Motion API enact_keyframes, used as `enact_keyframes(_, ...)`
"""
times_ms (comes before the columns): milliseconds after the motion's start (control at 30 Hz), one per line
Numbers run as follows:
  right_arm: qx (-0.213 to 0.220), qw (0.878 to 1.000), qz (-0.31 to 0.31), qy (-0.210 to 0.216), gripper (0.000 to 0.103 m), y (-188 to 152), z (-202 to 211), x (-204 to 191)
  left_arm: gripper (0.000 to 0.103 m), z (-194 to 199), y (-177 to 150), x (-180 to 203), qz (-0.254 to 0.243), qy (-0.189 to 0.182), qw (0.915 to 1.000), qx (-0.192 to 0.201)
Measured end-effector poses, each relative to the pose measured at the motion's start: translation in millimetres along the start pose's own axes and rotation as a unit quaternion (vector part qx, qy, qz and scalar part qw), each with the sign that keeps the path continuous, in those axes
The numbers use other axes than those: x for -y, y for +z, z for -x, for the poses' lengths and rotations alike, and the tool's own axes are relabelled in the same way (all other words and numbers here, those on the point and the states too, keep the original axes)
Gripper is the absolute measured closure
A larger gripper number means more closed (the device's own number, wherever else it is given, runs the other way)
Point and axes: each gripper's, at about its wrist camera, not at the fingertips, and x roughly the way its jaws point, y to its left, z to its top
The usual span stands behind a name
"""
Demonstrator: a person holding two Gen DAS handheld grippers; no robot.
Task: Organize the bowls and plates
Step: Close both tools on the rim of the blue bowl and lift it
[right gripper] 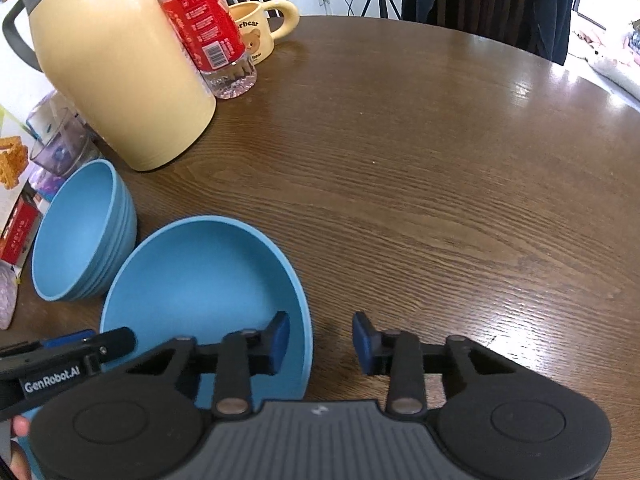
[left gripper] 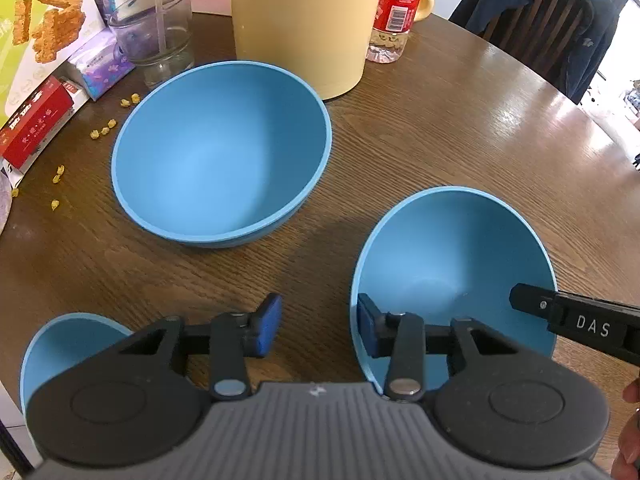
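Observation:
Three blue bowls stand on the brown wooden table [left gripper: 440, 128]. A large blue bowl [left gripper: 224, 152] sits at the middle; in the right wrist view it [right gripper: 84, 232] looks like a stack of several nested bowls. A second blue bowl [left gripper: 456, 268] is at the right, also in the right wrist view [right gripper: 204, 296]. My left gripper [left gripper: 318, 326] is open, its jaws either side of this bowl's left rim. My right gripper [right gripper: 320, 338] is open, its jaws either side of the same bowl's right rim. A third blue bowl [left gripper: 60, 348] shows at lower left.
A cream jug [left gripper: 304, 20], a red-labelled bottle [left gripper: 396, 8], a glass [left gripper: 156, 28], tissue packs [left gripper: 100, 64], snack boxes [left gripper: 36, 60] and yellow crumbs [left gripper: 102, 130] crowd the far left. A bear mug [right gripper: 256, 32] stands behind. Chairs [left gripper: 548, 20] with a jacket stand beyond the table.

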Motion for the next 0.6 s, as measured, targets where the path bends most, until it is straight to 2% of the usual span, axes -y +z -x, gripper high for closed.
enact_keyframes(100,0.002,1.0,-0.005,0.006,0.076,1.1,-1.1,1.7,0.065,-3.2,0.8,0.5,0.003,-0.003,1.0,-0.004)
enact_keyframes(167,0.003,1.0,-0.006,0.009,0.083,1.9,-1.3,2.2,0.07,-4.5,1.2,1.5,0.004,-0.007,1.0,-0.004)
enact_keyframes(267,0.003,1.0,-0.008,0.014,0.087,2.1,-1.4,3.9,0.076,-5.6,1.4,3.7,0.002,-0.009,0.9999,-0.005)
enact_keyframes(600,0.005,0.999,-0.019,0.046,0.097,0.6,0.0,8.7,0.097,-7.6,-0.2,9.3,-0.001,-0.025,0.9997,-0.003)
